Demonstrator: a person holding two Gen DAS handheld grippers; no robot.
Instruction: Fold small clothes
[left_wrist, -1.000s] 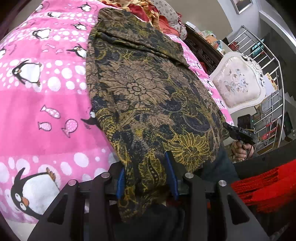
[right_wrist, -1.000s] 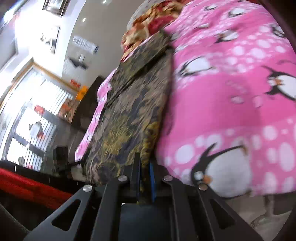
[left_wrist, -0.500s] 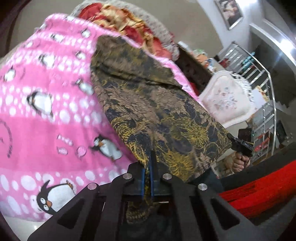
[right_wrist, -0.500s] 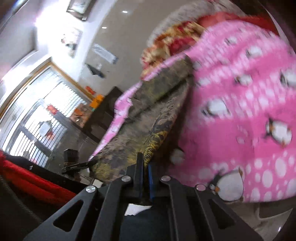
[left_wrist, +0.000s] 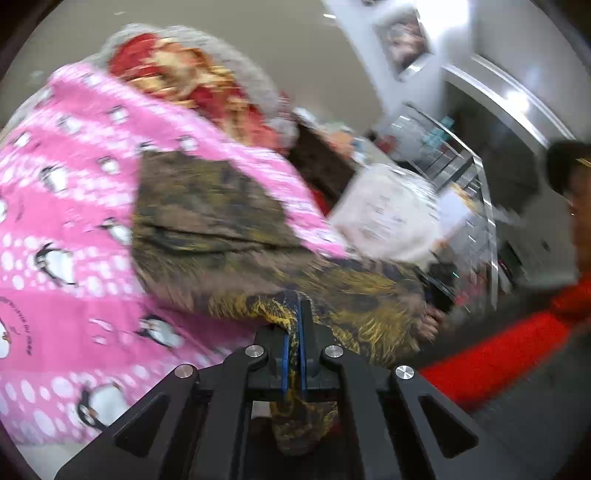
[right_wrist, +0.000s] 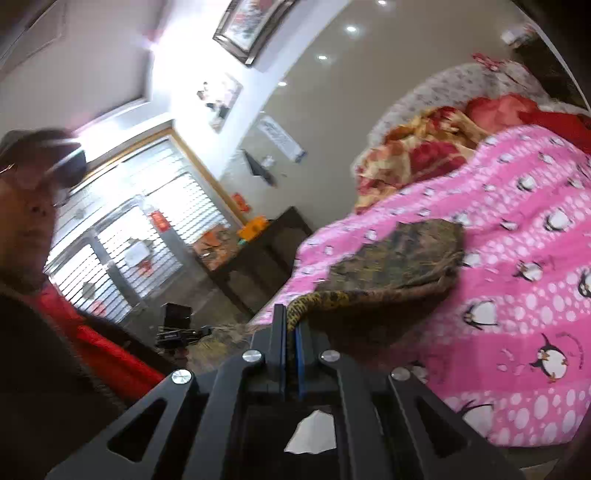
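Item: dark floral garment, brown-black with yellow-gold flower print, partly lying on a bed under a pink penguin blanket. Left hand-held gripper: jaws narrowed to a slit, blue pads pinching a gold-printed edge of the garment; a loose tail of the same cloth hangs down behind the pads toward the gripper body. Ahead of this gripper the cloth rises off the blanket and stretches away to its right, while the far portion lies flat on the bed beyond and to its left. Right hand-held gripper: jaws likewise nearly closed, gripping another yellow-patterned edge of the garment; from the pads the cloth runs forward and to its right, forming a raised fold whose far part rests on the blanket. Both views are motion-blurred. Other entries: red-and-gold quilt bunched at the far end of the bed; dark wooden cabinet to the left of the right gripper; framed picture on the wall.
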